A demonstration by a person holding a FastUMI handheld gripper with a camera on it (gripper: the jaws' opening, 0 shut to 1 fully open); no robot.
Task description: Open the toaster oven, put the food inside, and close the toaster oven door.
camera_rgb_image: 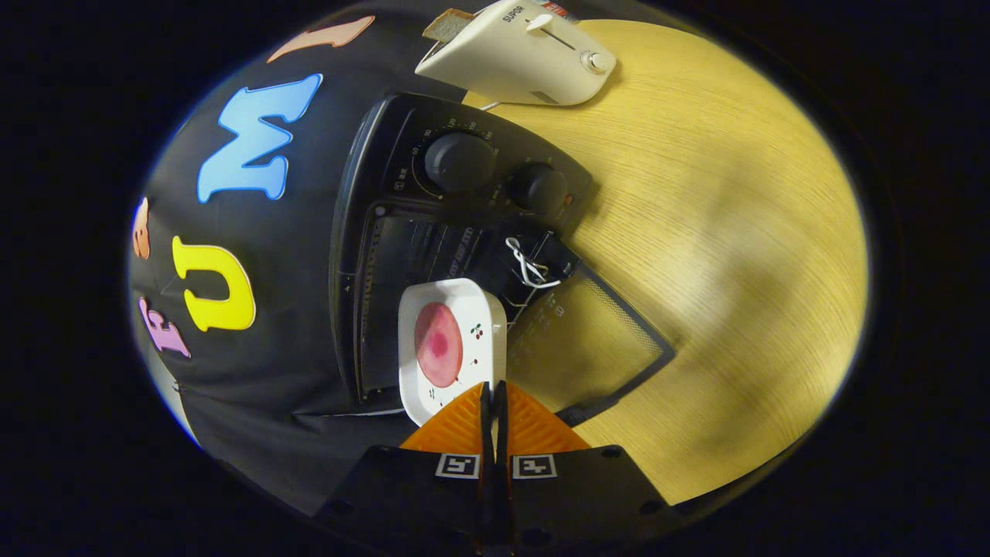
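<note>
The black toaster oven [433, 255] sits by the cloth wall with its glass door [588, 348] lying open on the wooden table [735, 232]. A white square plate [479, 309] with a pink round piece of food [438, 344] on it is just ahead of the fingers, in front of the oven's opening. The gripper [493, 402] pinches the plate's near edge, with its fingers almost closed together. Far behind stands a white toaster [518, 58] with a slice of bread [447, 25] in it
</note>
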